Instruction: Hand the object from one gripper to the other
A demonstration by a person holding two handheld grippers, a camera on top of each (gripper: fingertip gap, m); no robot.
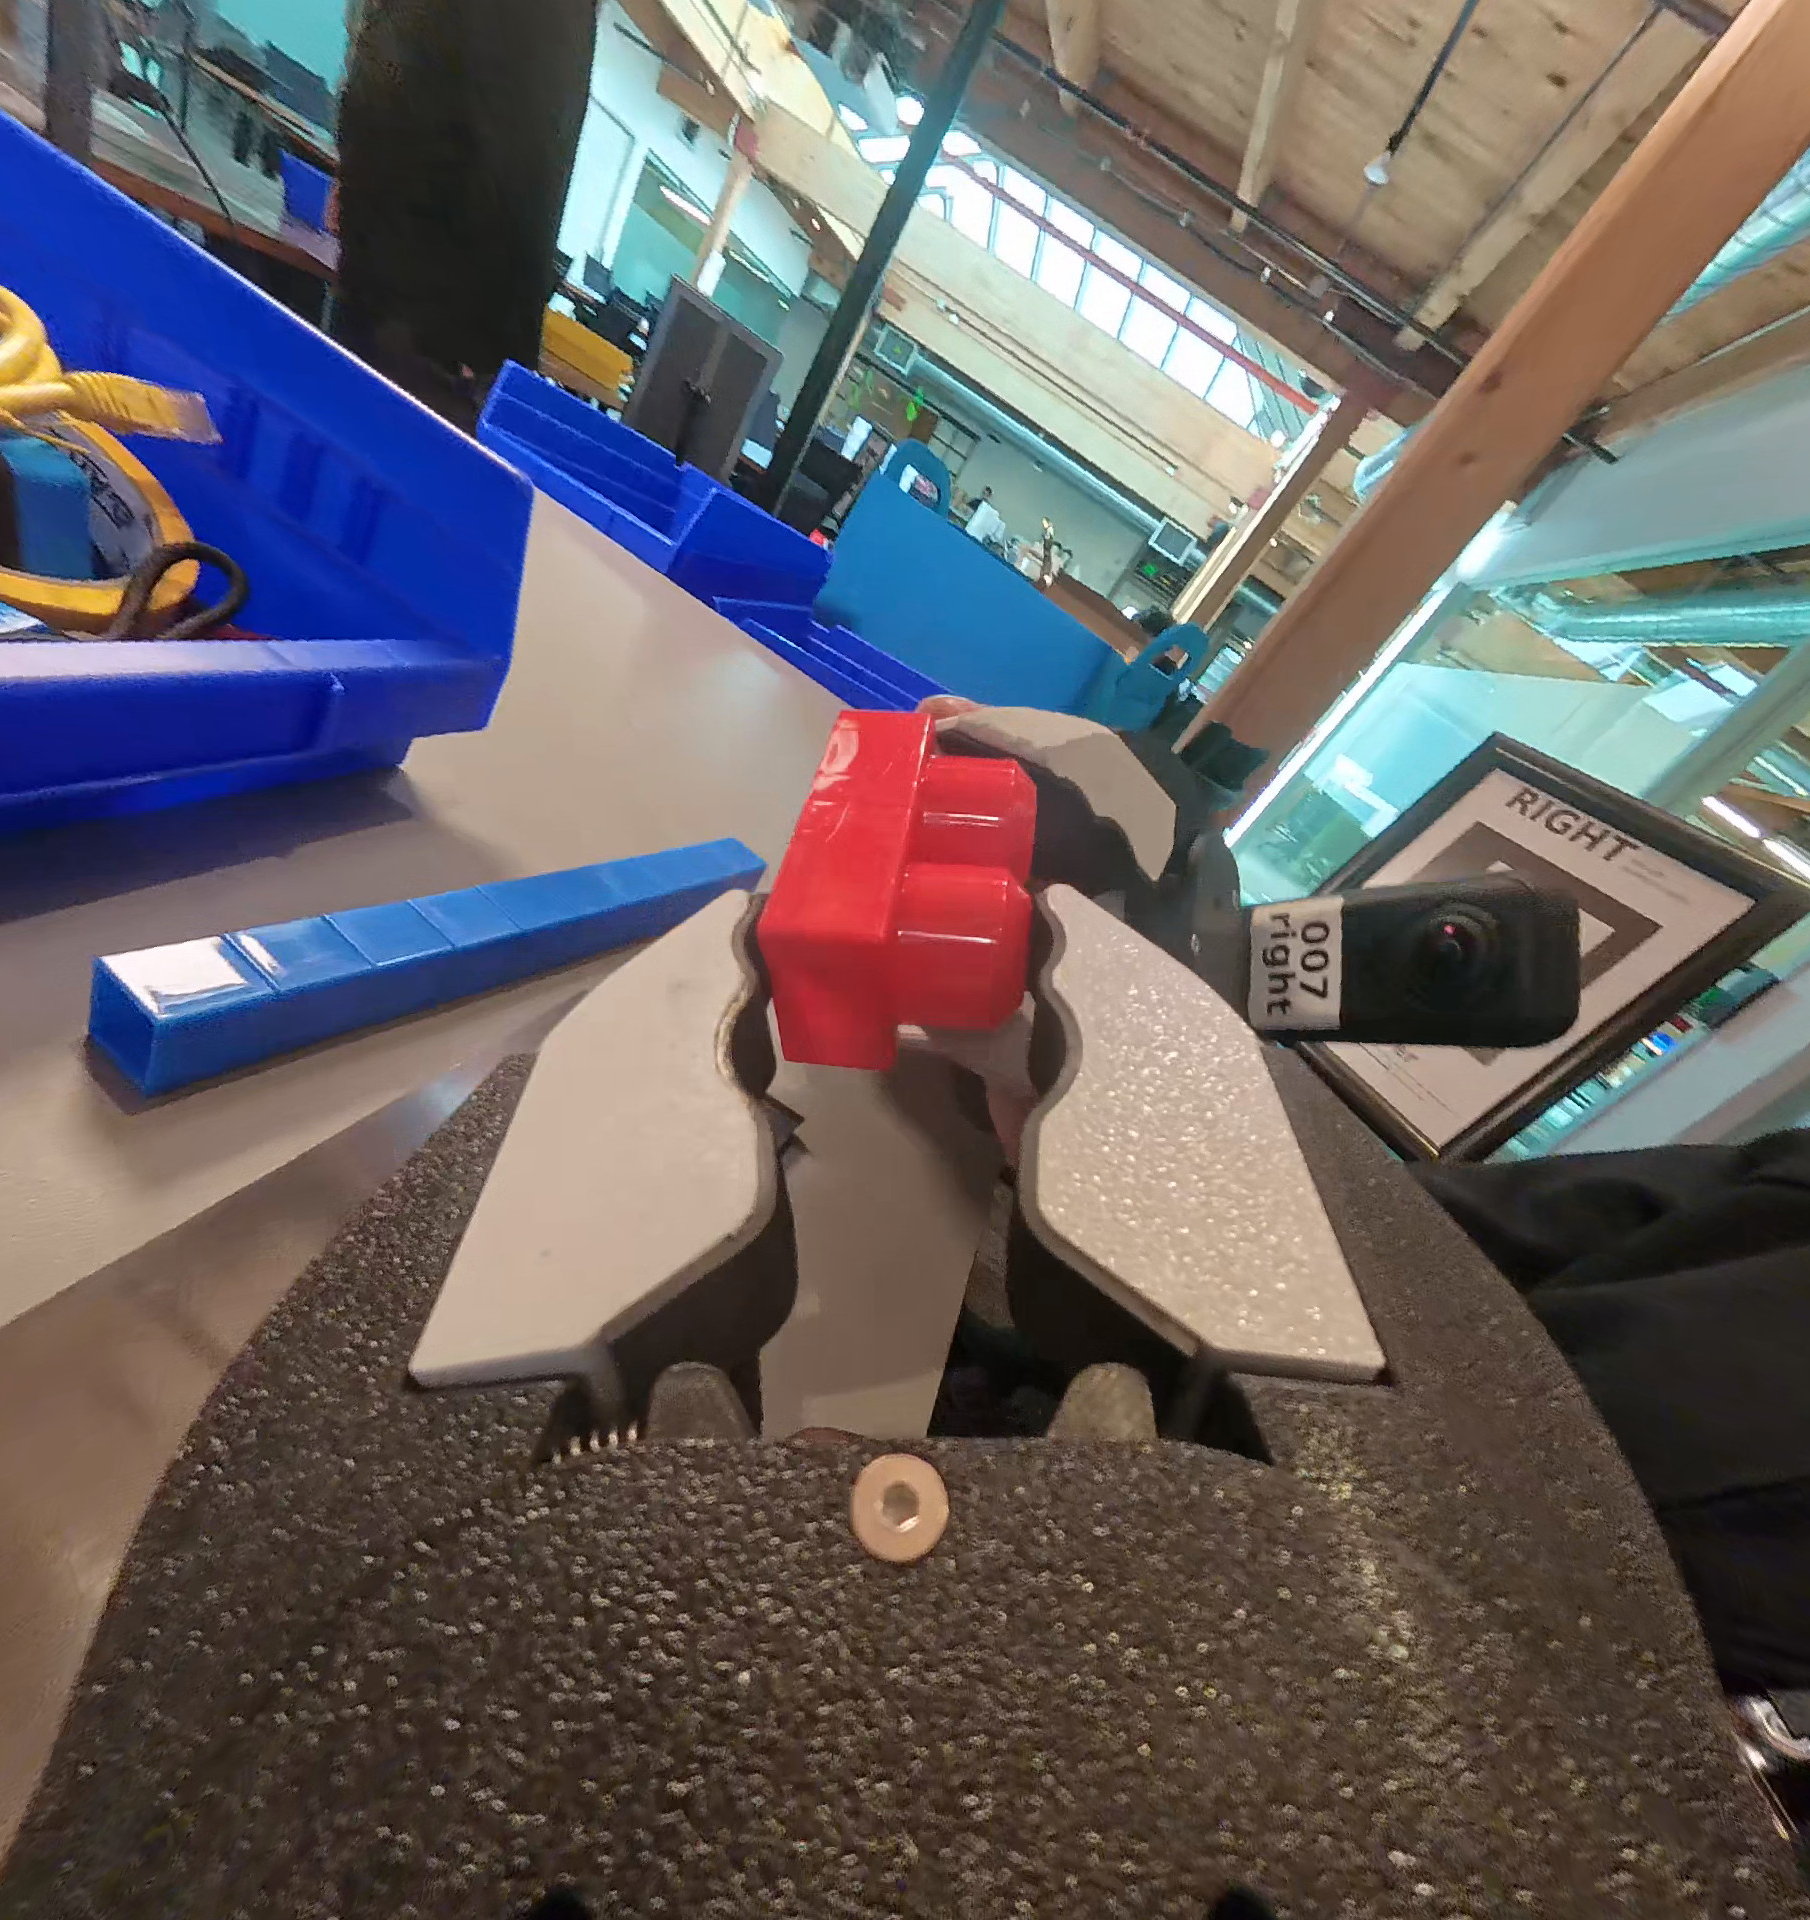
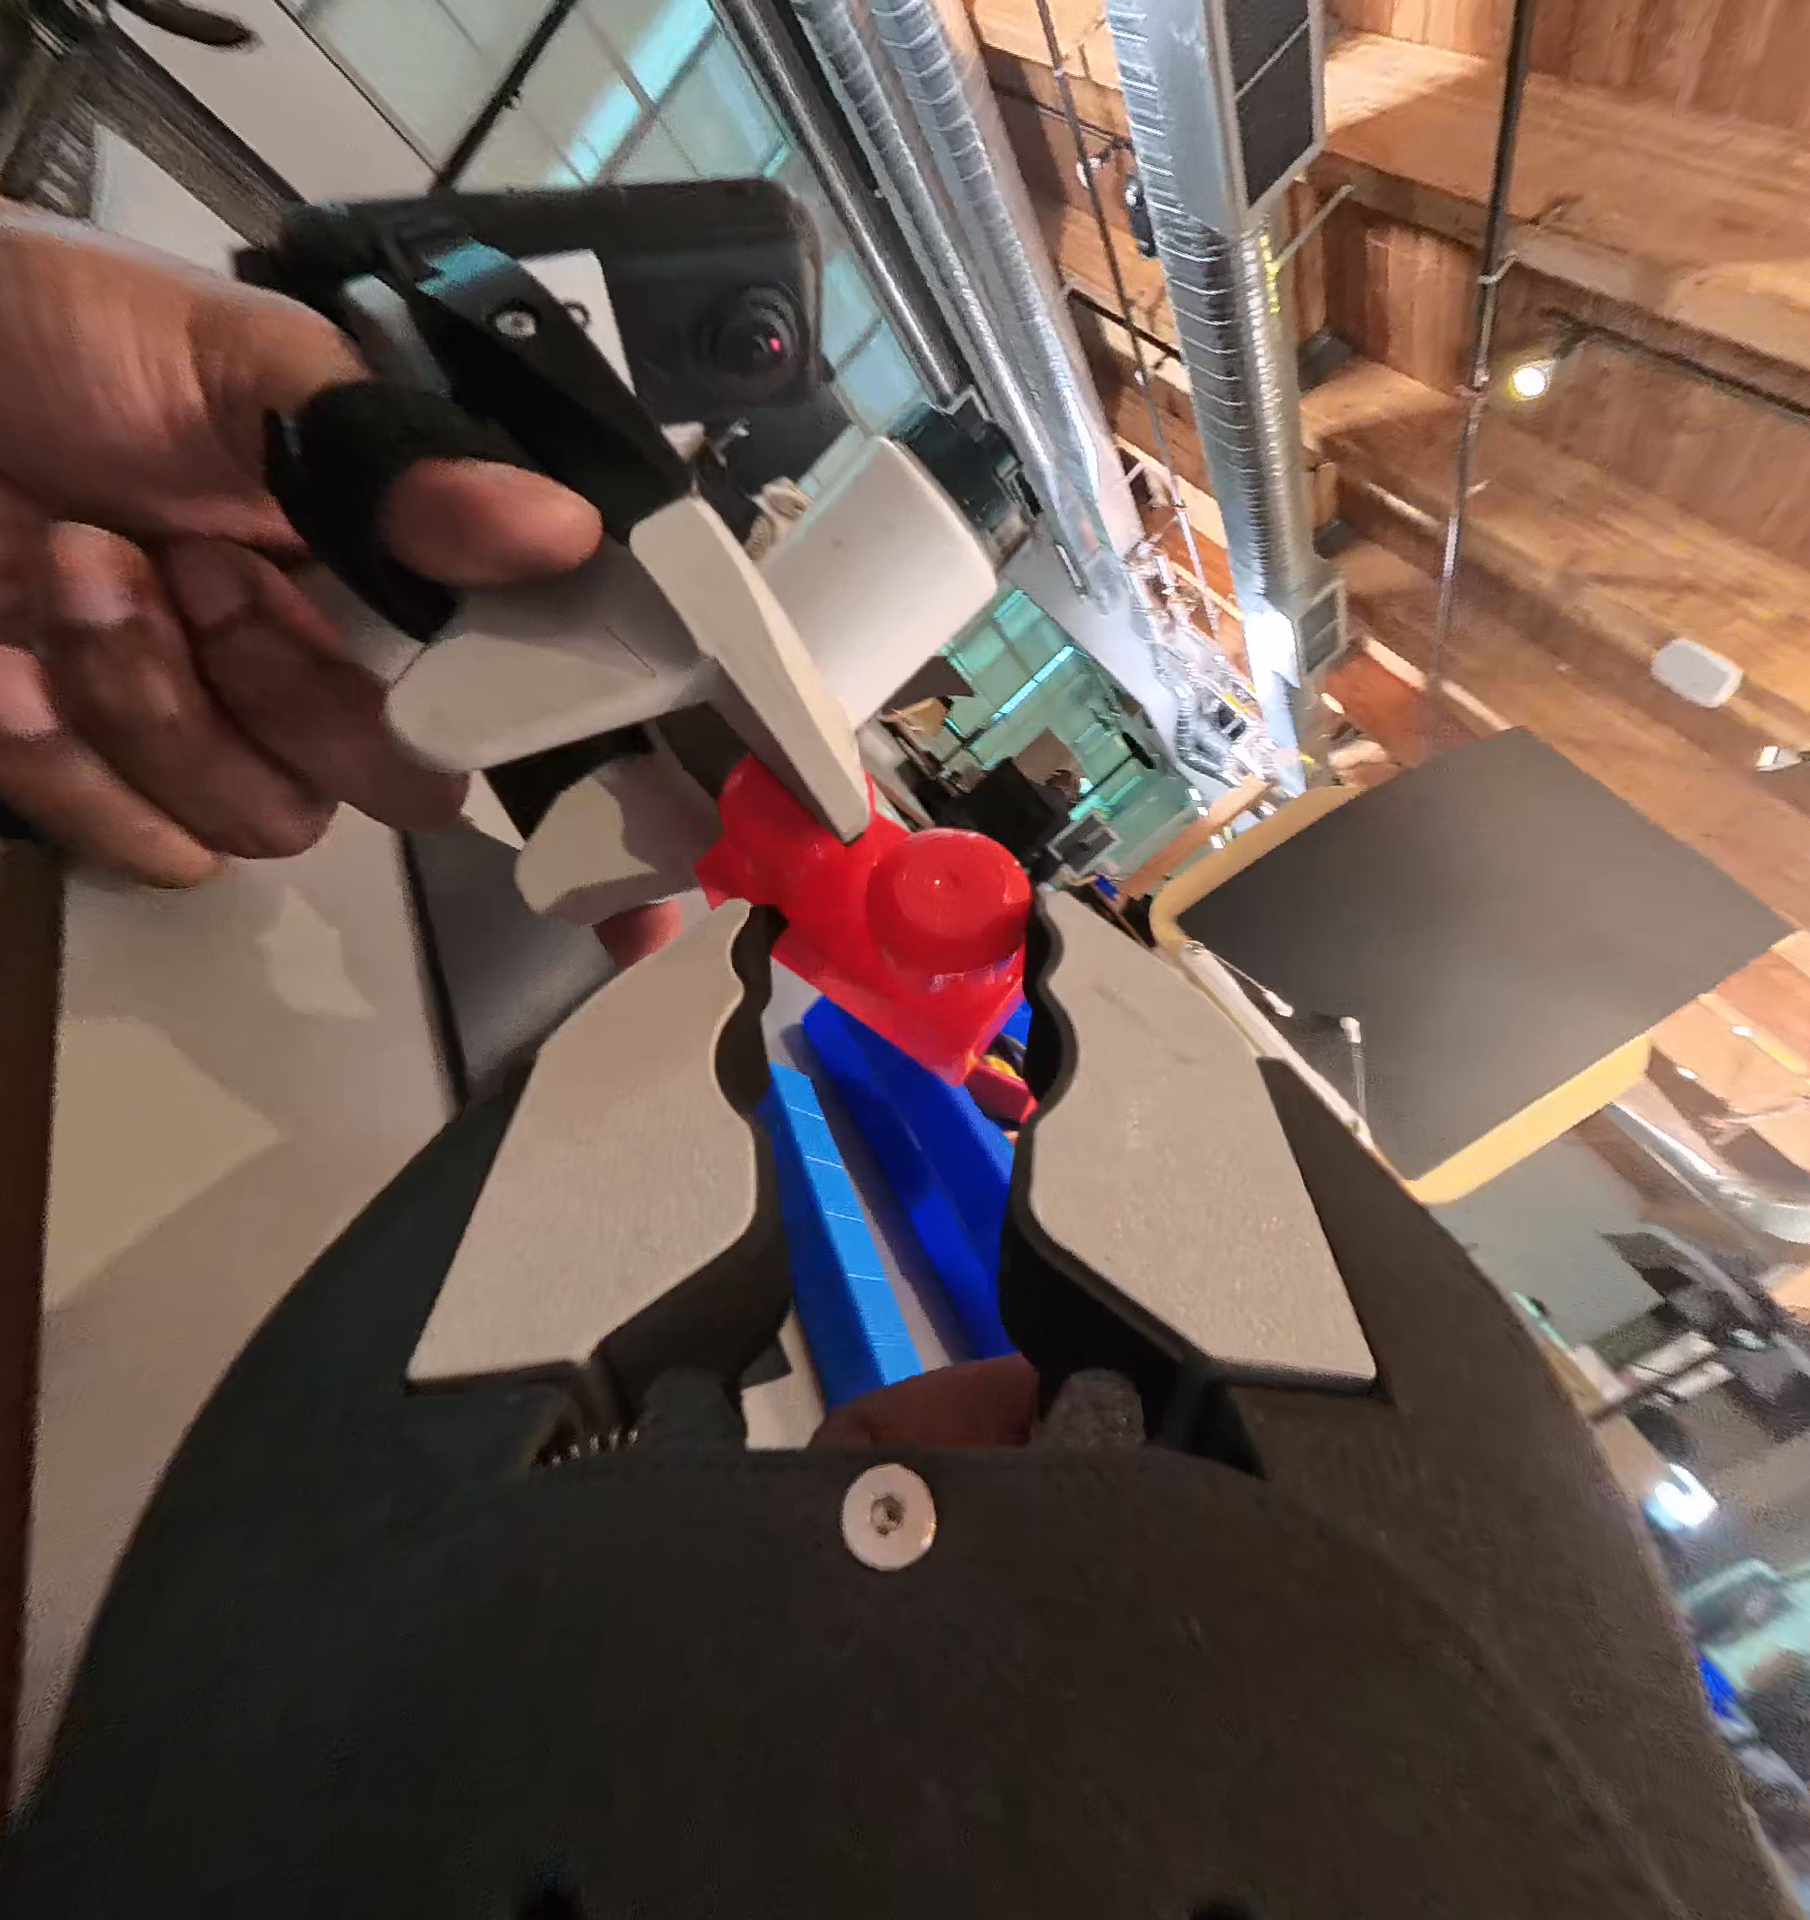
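Observation:
A red toy brick (image 1: 880,914) with round studs hangs in the air above the grey table (image 1: 620,644). My left gripper (image 1: 896,914) is closed on it, one fingertip on its base and the other on the stud tops. My right gripper (image 1: 984,883) comes in from the right with one finger above the brick and one below. In the right wrist view the brick (image 2: 911,935) sits between my right gripper's (image 2: 890,920) tips and touches both. There my left gripper (image 2: 755,852), held by a hand (image 2: 153,520), clamps the brick's far end.
A long blue bar (image 1: 413,956) lies on the table under the brick and also shows in the right wrist view (image 2: 839,1247). A blue bin (image 1: 361,499) with a yellow cable (image 1: 7,374) stands at left. More blue bins (image 1: 672,509) stand behind. A framed sign (image 1: 1555,935) stands at right. My left and right fingertips are right by each other. The long blue bar (image 1: 413,956) lies around 9 cm away from my left fingertips. Look for it in the right wrist view (image 2: 813,1192) too.

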